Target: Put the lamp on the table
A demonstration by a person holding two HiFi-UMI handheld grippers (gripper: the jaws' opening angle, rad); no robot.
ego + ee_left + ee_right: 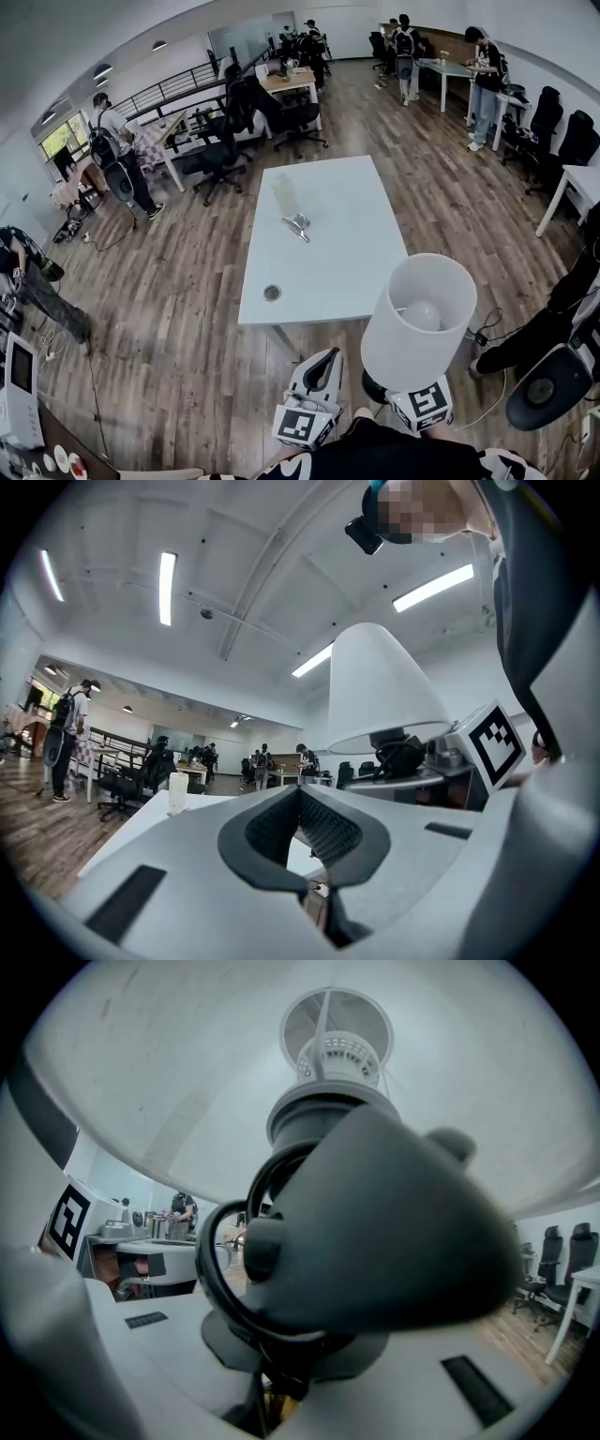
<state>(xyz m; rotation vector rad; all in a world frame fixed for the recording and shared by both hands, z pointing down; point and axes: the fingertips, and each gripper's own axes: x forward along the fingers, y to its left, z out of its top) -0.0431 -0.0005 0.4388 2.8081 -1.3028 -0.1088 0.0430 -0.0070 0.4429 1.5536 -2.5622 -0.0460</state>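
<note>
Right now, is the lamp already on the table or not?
Not yet: the right hand-held gripper holds the lamp upright in the air, short of the white table.

A frosted tumbler [284,195] stands upright, with a small shiny metal object [297,226] lying just beside it on its near side. Wood-plank floor [187,281] runs through the whole room. Black office chairs [220,164] crowd the desks [292,82] further back, and more chairs [572,141] line the right wall. A person with a backpack [117,155] stands at the left, and others [483,80] stand by the far desks. A black cable [487,323] trails on the floor at the right. Strip lights [167,588] glow on the ceiling
</note>
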